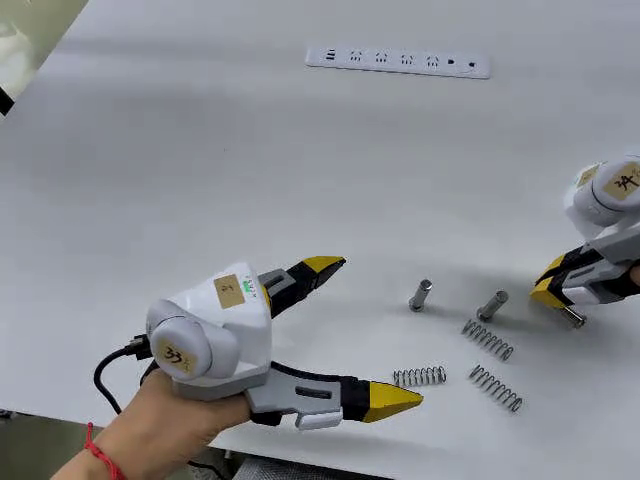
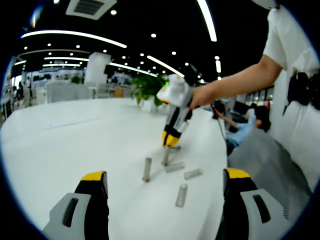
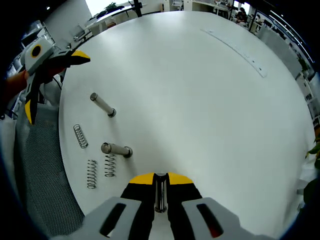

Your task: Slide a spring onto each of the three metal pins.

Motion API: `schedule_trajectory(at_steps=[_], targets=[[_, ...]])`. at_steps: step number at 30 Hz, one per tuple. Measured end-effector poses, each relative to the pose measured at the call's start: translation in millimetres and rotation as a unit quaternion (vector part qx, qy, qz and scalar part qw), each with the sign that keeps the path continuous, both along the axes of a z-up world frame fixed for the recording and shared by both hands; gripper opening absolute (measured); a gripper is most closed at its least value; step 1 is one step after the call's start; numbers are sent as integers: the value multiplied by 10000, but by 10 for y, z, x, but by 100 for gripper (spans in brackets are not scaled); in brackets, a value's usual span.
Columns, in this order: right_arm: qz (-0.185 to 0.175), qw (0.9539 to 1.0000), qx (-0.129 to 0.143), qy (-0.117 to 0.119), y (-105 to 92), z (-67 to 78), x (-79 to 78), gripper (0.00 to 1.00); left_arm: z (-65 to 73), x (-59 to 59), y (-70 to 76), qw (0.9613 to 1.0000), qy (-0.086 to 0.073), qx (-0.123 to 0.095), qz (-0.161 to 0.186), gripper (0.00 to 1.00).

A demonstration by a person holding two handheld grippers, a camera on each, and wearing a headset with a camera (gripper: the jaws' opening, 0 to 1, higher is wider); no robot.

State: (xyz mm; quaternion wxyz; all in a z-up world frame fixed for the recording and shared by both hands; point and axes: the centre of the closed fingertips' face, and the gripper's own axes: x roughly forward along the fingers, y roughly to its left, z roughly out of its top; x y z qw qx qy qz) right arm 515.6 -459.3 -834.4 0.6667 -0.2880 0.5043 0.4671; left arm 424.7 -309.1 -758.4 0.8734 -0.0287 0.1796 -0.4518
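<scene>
Your right gripper [image 3: 160,180] is clamped on one pin [image 3: 159,195], which lies along the jaws, likely so that a free end pokes out for loading. Your left gripper [image 1: 375,332] hovers with its jaws wide apart over the table's [image 1: 250,150] near edge, probably ready to fetch. That makes three pins: the held one, a second pin [image 1: 420,294] and a third pin [image 1: 492,304], which seem to stand upright, though the angle leaves that unsure. Three springs [image 1: 419,376] [image 1: 487,340] [image 1: 495,387] lie bare beside them near that edge. None is on a pin.
</scene>
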Motion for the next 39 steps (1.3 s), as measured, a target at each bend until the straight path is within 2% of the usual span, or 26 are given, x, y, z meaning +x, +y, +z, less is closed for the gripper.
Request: schedule_trajectory(at_steps=[15,39], targets=[[-61,9996,232,-145,17,168,-42,9,22,4,-19,10000,-8,-1,-8,97],[-364,9972,576,-313,-51,252,-14,9,40,13,-58,10000,-14,17,-53,97]])
